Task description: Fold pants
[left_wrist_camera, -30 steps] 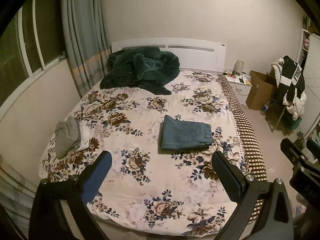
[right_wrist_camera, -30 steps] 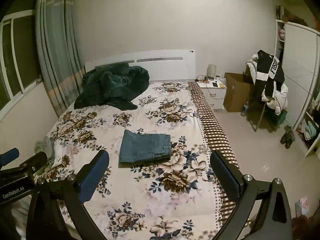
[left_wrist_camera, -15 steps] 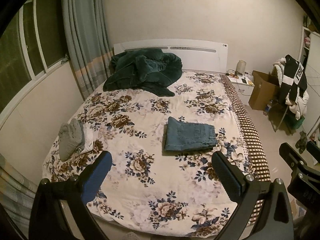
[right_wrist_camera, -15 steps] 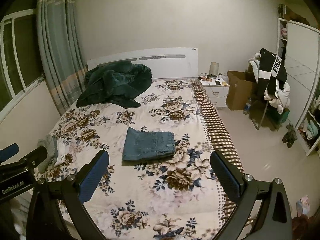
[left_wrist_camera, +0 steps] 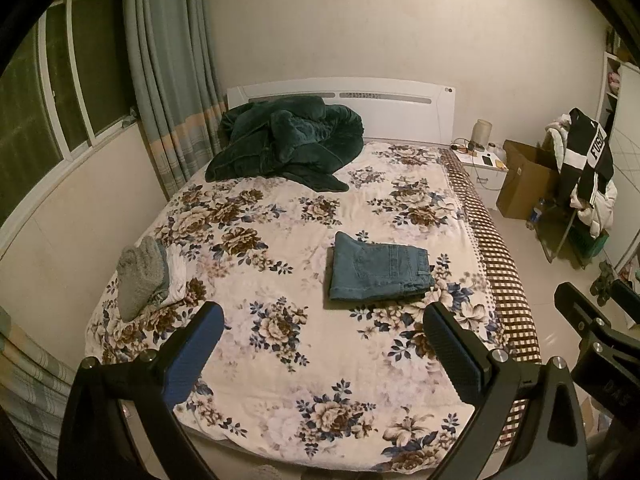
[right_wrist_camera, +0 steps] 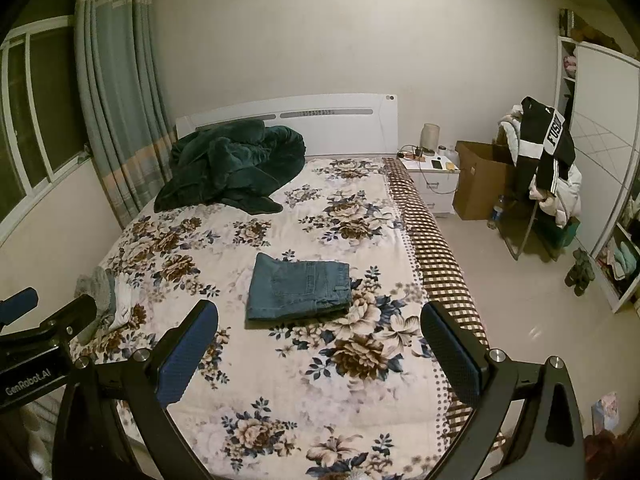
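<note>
The folded pants (left_wrist_camera: pixel 380 268) are laid flat near the bed's (left_wrist_camera: pixel 280 360) right edge. Both the left gripper (left_wrist_camera: pixel 324 354) and right gripper (right_wrist_camera: pixel 320 350) are held wide, empty, above the foot edge.

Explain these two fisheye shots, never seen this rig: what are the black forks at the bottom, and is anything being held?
There is no robot. A person holds a two-finger claw in each hand, and each claw carries a fisheye camera looking forward along its fingers.

The left camera shows the left claw; the right camera shows the right claw. Each also catches the other at its picture's edge. Both are open and hold nothing, raised at the foot of the floral-print bed.

On the bed: folded blue denim pants, apart from both claws; a rumpled dark green blanket by the headboard; and a small grey and white cloth pile near the window side.
</note>
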Demonstrator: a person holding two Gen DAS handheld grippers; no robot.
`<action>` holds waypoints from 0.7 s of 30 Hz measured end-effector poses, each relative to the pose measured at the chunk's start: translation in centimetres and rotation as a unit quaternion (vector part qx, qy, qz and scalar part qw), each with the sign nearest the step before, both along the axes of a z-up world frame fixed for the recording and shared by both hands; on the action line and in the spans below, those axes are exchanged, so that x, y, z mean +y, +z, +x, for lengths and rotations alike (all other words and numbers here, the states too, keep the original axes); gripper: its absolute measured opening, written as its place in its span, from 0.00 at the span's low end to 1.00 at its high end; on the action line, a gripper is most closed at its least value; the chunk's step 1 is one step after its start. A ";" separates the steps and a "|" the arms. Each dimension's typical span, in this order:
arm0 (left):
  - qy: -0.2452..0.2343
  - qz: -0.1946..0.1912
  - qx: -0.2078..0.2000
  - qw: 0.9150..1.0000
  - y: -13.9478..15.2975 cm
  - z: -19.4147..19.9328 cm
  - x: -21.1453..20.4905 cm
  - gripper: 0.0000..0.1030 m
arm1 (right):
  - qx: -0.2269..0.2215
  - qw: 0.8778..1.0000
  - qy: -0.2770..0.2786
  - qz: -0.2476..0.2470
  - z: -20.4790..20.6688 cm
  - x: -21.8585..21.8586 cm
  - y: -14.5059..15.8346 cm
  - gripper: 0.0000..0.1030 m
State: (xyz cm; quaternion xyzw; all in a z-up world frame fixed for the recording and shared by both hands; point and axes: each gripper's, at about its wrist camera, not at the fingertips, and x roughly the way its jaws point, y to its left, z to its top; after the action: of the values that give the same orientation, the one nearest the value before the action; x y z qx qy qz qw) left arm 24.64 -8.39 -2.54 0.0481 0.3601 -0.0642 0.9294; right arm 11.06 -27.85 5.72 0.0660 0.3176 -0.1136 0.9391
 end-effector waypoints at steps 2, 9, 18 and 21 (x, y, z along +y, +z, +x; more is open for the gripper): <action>-0.001 -0.001 0.001 1.000 0.1 -0.1 0.1 0.99 | 0.000 1.000 0.000 0.000 -0.1 0.0 0.0 1.00; -0.002 -0.002 0.002 1.000 0.2 -0.3 0.2 0.99 | 0.001 1.000 0.000 -0.001 -0.1 0.1 -0.1 1.00; -0.002 -0.002 0.003 1.000 0.2 -0.4 0.1 0.99 | 0.001 1.000 0.000 0.000 0.1 0.1 -0.1 1.00; -0.002 -0.001 0.002 1.000 0.1 -0.3 0.0 0.99 | 0.002 1.000 0.001 -0.001 0.1 0.1 -0.1 1.00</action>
State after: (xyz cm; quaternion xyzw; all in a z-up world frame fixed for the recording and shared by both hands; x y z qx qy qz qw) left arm 24.31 -8.37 -2.46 0.0475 0.3618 -0.0664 0.9287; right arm 11.19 -27.79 5.65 0.0645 0.3193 -0.1131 0.9387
